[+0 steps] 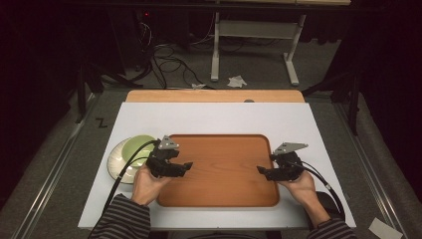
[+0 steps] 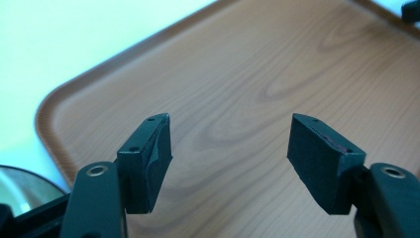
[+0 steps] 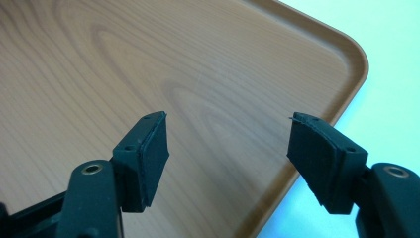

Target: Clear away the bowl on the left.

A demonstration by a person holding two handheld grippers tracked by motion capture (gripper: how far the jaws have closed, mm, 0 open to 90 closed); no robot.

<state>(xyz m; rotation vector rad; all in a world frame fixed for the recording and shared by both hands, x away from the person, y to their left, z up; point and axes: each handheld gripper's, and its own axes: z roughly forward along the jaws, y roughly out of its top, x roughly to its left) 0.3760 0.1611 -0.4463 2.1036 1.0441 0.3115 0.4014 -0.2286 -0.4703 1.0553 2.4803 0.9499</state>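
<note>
- Left gripper (image 1: 185, 167) at lower left of centre in the high view, over the left edge of the tray (image 1: 219, 199); jaws spread wide, nothing between them.
- In the left gripper view, same gripper (image 2: 230, 148) looking down on bare wood grain; pads apart, gap unfilled.
- Right gripper (image 1: 262, 171) at lower right of centre in the high view, over the right edge of the tray; jaws likewise released, holding nothing.
- In the right gripper view, gripper (image 3: 228, 148) above the tray floor near its rounded corner at upper right of frame.
- Both grippers pointing inward toward each other, well apart, tray floor between them.
- Tray: brown wood, lying flat in the lower middle of the high view on a white board (image 1: 214, 117).
- Plate (image 1: 115, 157) with a green bowl (image 1: 137, 146) on it, just beside the tray's left edge, partly behind the left gripper.
- Striped sleeve (image 1: 124, 219) at bottom left of the high view.
</note>
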